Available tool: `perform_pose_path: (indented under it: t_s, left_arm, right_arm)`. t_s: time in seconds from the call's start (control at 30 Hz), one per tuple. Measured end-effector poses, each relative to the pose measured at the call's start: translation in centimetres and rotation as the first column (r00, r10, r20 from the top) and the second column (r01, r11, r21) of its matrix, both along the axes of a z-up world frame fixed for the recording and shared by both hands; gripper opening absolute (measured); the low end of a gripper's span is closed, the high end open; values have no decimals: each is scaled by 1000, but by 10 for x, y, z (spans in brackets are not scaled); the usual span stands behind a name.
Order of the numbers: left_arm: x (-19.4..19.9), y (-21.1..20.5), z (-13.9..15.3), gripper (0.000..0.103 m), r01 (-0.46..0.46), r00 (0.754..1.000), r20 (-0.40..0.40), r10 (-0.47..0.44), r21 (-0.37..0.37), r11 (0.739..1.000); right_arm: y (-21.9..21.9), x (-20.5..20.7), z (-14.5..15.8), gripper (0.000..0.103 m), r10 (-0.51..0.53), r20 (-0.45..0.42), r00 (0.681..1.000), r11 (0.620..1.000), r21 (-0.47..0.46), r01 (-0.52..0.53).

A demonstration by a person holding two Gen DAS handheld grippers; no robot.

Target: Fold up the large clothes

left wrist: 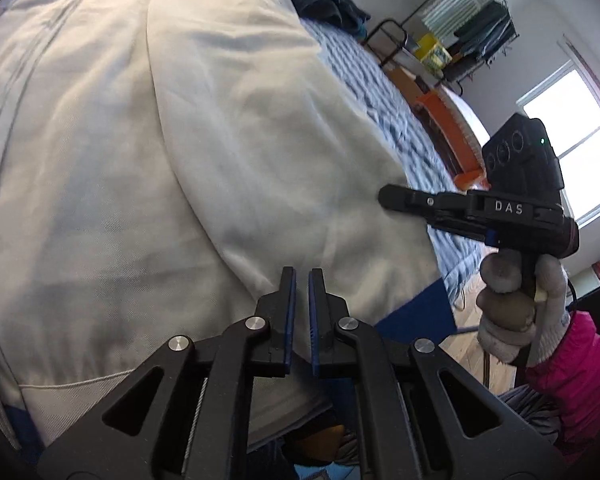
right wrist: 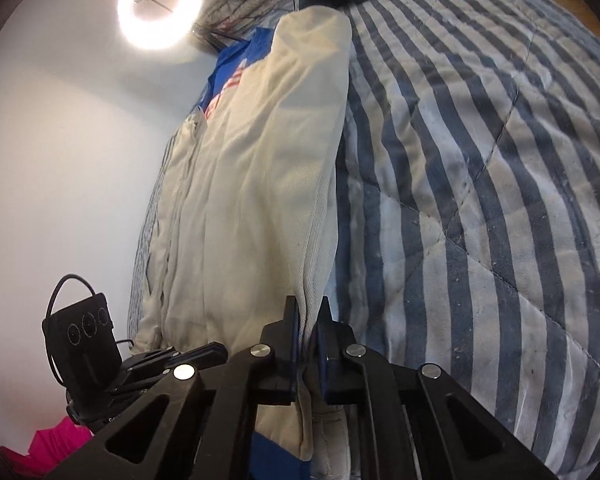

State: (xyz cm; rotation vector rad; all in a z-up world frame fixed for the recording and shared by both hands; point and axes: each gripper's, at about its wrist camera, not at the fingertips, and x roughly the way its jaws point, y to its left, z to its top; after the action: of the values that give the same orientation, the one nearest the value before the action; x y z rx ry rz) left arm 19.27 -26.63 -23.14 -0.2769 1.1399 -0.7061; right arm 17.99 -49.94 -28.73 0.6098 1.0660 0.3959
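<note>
Two grippers work at one cream garment, which lies spread along the striped quilt with blue panels and red lettering at its far end. We see the left gripper with its jaws drawn nearly together over the garment's near hem, though whether cloth is caught between them we cannot tell. Our right gripper has its jaws pinched onto the garment's long folded edge, next to the bare quilt (a gloved hand with a pink sleeve grips its handle). Beyond the garment's far end lies a dark heap of clothes.
</note>
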Motion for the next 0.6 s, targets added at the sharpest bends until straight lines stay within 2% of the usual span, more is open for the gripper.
perform_pose_path:
  t_s: [0.13,0.23,0.33,0.43,0.6]
  left_arm:
    - [-4,-2,7,3,-20,999,34,21,-37,999]
    - [-8,-12,-12,3,23,1000,-3,-23,-6,1000]
    - [-7,-13,-19,3,27,1000,9,-27,-3,1000]
    - [-7,-9,-7,3,27,1000,-4,-27,2,1000]
    - [-13,18,35,3,2,998,56,-1,-26,1000]
  right_arm:
    - [3,0,14,5,-21,3,1000,1000,-11,21]
    - [11,2,22,5,-27,5,1000,999,-33,27]
    - [16,1,27,4,-27,-4,1000,998,-65,27]
    - [29,4,38,4,-15,15,1000,993,-120,17]
    - [50,7,62,4,28,61,998,986,-165,-18]
